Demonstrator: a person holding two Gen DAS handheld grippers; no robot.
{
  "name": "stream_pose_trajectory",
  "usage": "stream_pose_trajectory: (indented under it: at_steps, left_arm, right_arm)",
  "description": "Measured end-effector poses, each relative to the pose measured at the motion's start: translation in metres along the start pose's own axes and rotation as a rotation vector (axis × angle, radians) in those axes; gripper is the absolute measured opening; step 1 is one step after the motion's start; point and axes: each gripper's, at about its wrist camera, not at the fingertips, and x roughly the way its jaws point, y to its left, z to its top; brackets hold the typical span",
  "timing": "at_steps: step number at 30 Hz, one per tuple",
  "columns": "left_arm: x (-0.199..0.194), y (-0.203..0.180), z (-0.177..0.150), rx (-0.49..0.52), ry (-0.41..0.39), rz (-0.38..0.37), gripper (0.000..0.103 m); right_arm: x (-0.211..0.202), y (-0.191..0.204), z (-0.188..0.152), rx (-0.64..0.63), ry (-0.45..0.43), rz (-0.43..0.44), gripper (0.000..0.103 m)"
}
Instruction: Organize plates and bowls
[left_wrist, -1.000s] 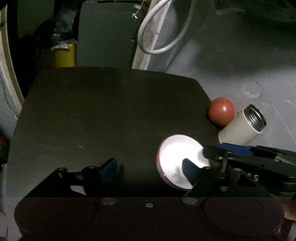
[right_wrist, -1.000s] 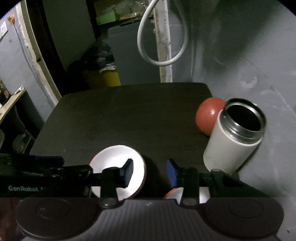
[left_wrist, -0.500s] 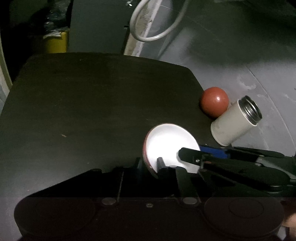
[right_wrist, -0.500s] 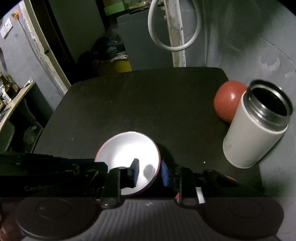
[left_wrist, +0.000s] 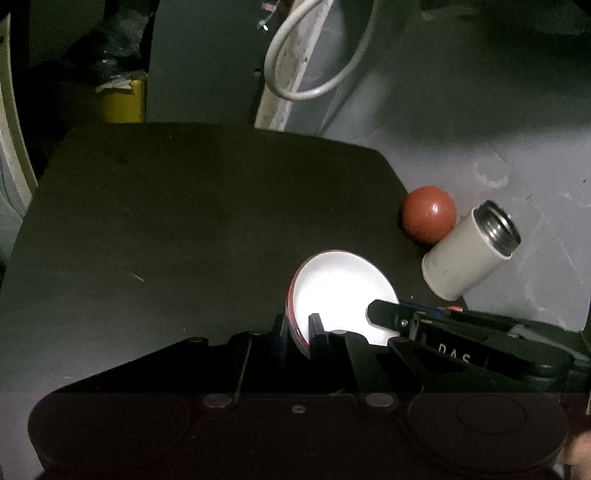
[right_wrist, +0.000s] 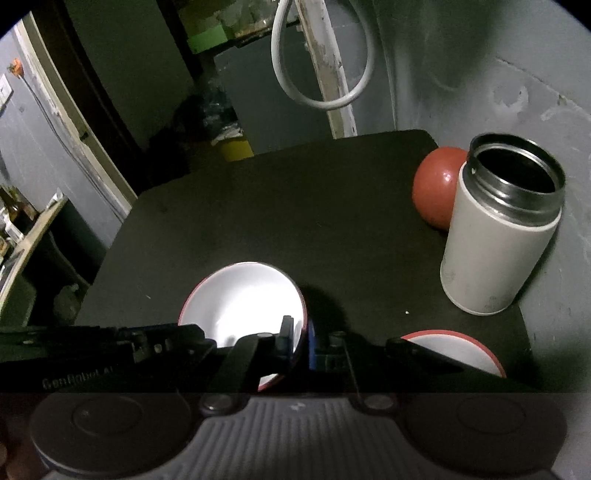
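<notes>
White bowl (left_wrist: 340, 291) rim clamped by left tongs (left_wrist: 297, 330) and right tongs (right_wrist: 300, 341) | black table (left_wrist: 177, 229) bare leftward

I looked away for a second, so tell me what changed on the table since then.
Both grippers went from open to shut on the bowl: the left gripper pinched its left rim, the right gripper its right rim. The bowl now looks tilted, possibly lifted. The flask, the red ball and the second bowl stayed as they were.
</notes>
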Motion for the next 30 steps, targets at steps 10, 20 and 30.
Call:
stream_pose_trajectory:
  at_steps: [10, 20, 30]
  left_arm:
    - [-0.033, -0.006, 0.001, 0.014, -0.074, 0.015, 0.009]
    - [-0.076, -0.004, -0.02, 0.021, -0.088, 0.024, 0.009]
    - [-0.114, 0.012, -0.043, 0.019, -0.087, -0.024, 0.008]
  right_arm:
    - [-0.029, 0.004, 0.001, 0.0, -0.066, 0.039, 0.008]
    - [-0.065, 0.025, -0.017, -0.018, -0.091, 0.072, 0.009]
    - [-0.102, 0.052, -0.05, -0.006, -0.112, 0.07, 0.01]
